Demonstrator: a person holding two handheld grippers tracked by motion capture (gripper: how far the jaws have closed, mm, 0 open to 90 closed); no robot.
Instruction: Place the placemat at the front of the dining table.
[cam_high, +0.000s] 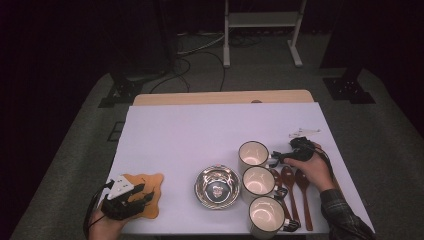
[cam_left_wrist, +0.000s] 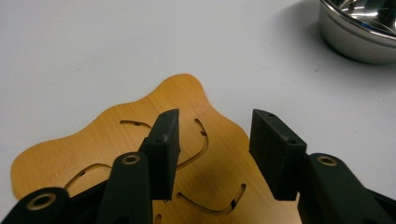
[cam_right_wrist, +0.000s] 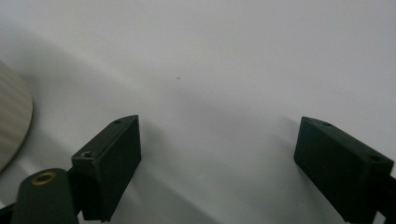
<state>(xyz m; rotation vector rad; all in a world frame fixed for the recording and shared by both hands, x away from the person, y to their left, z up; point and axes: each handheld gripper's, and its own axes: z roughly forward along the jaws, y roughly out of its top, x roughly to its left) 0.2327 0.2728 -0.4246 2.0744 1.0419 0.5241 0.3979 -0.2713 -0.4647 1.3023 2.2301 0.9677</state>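
Left gripper (cam_high: 141, 196) low over the wooden trivet (cam_high: 150, 189) at the near left corner of the white table cover (cam_high: 200, 130), jaws partly apart with nothing pinched between them, pads clear of the wood. Seen along the left gripper view, trivet (cam_left_wrist: 140, 154) flat on the cover directly beneath and ahead of the fingertips (cam_left_wrist: 166, 140), wavy-edged with curved slots cut through it, its broad body spreading away to the left and its far lobe pointing toward the steel bowl (cam_left_wrist: 359, 32) up at the right. Deciding relation: thin board lying flat under the jaws rather than between them, so probably an edge to be caught, the near right rim seeming closest to the right-hand pad. Right gripper (cam_high: 280, 157) well apart from the trivet, across the table beside the farthest of three white mugs (cam_high: 253, 153), jaws spread wide over bare cover with nothing held. Wooden spoons (cam_high: 295, 192) laid side by side just right of the mugs, long axes running toward the near edge. Bowl (cam_high: 217, 187) between trivet and mugs. Left hand (cam_high: 102, 222) clearly the nearer to the trivet
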